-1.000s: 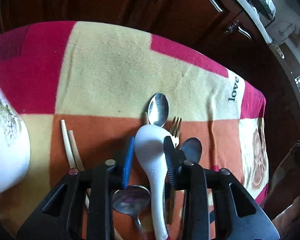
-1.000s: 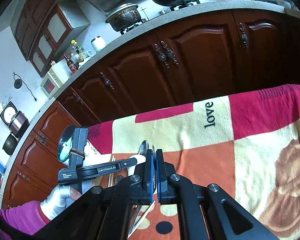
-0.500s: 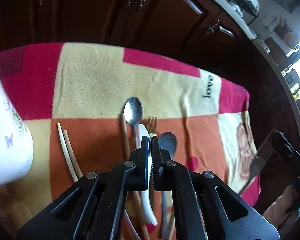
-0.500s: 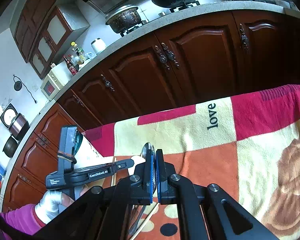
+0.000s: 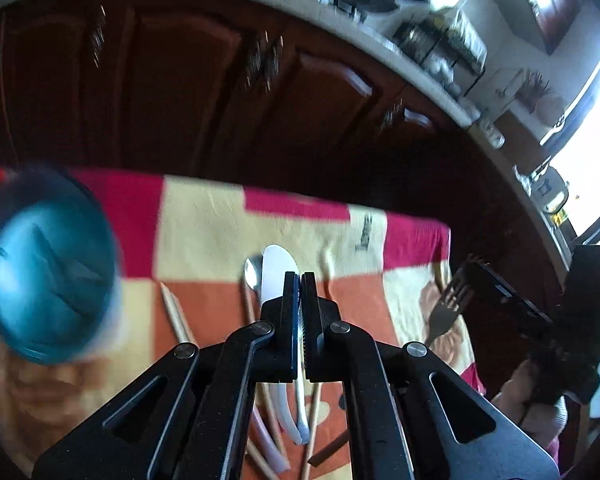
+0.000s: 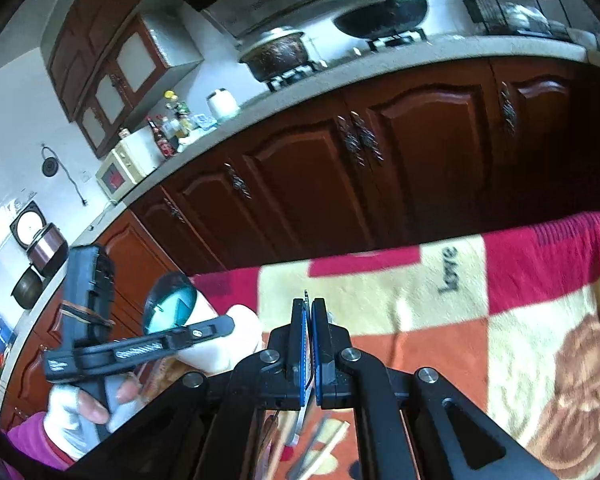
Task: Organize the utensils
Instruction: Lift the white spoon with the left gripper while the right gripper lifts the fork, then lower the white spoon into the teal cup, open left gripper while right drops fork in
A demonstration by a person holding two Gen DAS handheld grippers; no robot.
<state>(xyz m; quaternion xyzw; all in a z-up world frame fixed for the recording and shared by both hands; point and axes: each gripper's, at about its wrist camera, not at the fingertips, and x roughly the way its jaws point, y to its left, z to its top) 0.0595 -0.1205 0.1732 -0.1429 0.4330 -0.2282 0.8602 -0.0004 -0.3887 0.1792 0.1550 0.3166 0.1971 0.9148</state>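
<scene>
Left view: dim, lots of motion blur. Bright white glare from window (image 5: pixel 592 128) at right. Cabinets (image 5: pixel 220 92) v. dark. Blue lens (image 5: pixel 48 284) at left out of focus. Right view: brighter, sharper, walls (image 6: pixel 16 92) well lit. Both bend at edges w/ black corners.

The left gripper (image 5: pixel 301 280) is closed on a white spoon (image 5: pixel 277 268) above the checked cloth (image 5: pixel 204 224). Chopsticks (image 5: pixel 176 312) and a metal spoon (image 5: pixel 253 276) lie on the cloth to its left. At far right, the right gripper (image 5: pixel 500 292) holds a fork (image 5: pixel 446 308).
</scene>
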